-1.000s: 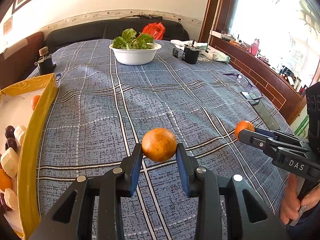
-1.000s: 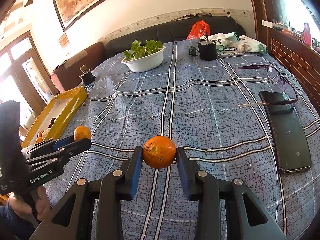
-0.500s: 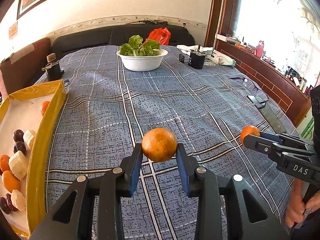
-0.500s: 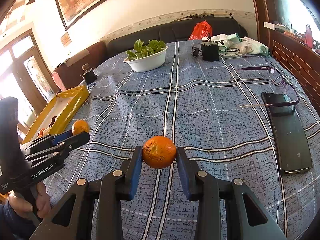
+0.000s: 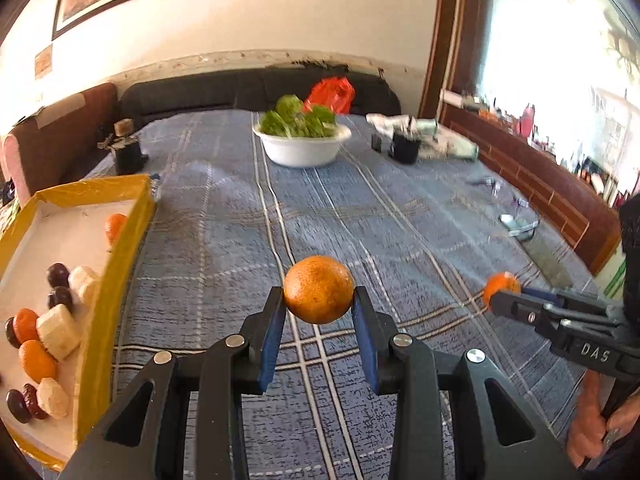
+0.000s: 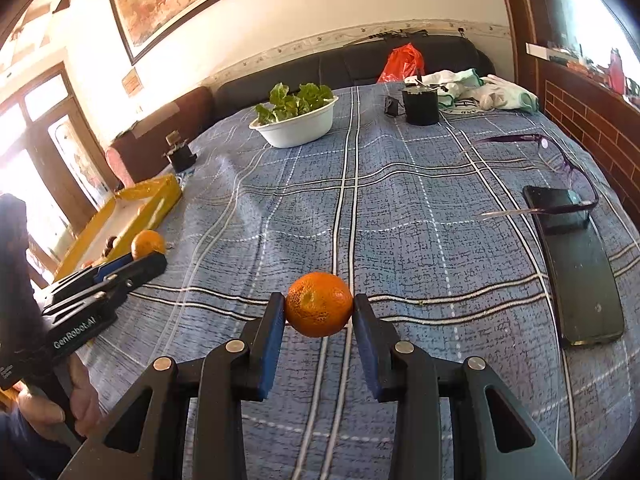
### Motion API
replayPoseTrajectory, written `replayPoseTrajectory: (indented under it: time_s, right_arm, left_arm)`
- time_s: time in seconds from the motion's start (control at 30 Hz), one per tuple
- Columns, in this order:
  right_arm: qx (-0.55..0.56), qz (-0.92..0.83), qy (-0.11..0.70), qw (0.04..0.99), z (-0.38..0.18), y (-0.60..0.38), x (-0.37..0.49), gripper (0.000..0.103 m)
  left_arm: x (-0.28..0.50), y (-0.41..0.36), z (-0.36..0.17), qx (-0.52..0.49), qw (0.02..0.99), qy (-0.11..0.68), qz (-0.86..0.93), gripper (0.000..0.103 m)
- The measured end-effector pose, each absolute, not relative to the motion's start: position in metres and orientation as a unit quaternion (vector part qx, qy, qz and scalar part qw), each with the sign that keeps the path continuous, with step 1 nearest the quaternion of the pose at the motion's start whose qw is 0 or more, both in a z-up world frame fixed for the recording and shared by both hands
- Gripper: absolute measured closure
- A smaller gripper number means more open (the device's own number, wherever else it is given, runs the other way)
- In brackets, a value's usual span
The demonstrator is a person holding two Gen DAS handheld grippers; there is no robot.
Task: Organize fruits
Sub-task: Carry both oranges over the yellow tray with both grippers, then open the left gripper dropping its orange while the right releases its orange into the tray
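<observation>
Oranges are sitting pinched in both tools: left gripper (image 5: 319,304) is clamping one orange (image 5: 319,295), right gripper (image 6: 319,312) is clamping a second orange (image 6: 319,309), both above the plaid cloth (image 6: 400,216). Yellow tray (image 5: 120,248) is holding what look like banana pieces (image 5: 58,336), blurred.

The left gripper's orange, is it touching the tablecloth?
Apart. The right wrist view shows the left gripper holding its orange above the tablecloth.

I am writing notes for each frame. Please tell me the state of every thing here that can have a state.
left gripper: shut on an orange, held in the air
right gripper: shut on a second orange
yellow tray: open, partly filled with fruit pieces
white bowl: full of green leaves
glasses: unfolded, one temple on the phone
</observation>
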State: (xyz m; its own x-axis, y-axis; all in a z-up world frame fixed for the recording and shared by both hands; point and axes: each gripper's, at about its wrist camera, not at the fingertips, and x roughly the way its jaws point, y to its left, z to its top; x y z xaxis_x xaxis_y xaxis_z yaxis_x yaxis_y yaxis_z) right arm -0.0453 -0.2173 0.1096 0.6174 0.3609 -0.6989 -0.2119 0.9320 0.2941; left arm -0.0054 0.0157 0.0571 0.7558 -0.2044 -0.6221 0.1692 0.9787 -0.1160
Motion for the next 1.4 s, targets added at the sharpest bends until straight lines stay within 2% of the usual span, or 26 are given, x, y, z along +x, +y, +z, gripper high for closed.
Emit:
replayPoseTrajectory:
  time_s: [0.2, 0.37, 0.67, 1.07, 1.4]
  right_arm:
    - [0.075, 0.215, 0.408, 0.884, 0.137, -0.168, -0.056, 0.065]
    - [0.056, 0.280, 0.416, 0.864, 0.152, -0.107, -0.050, 0.065]
    - [0.012, 0.364, 0.439, 0.822, 0.154, 0.031, -0.030, 0.064]
    - [-0.018, 0.383, 0.471, 0.794, 0.128, 0.160, 0.022, 0.064]
    - [0.000, 0.368, 0.515, 0.774, 0.097, 0.181, 0.051, 0.063]
  left_arm:
    - [-0.020, 0.064, 0.078, -0.062, 0.943, 0.318, -0.078, 0.070]
    - [-0.032, 0.137, 0.084, -0.107, 0.943, 0.315, -0.018, 0.070]
    - [-0.062, 0.247, 0.063, -0.144, 0.925, 0.337, 0.100, 0.070]
    - [-0.061, 0.272, 0.038, -0.165, 0.910, 0.364, 0.107, 0.070]
    - [-0.055, 0.268, 0.037, -0.151, 0.909, 0.370, 0.120, 0.070]
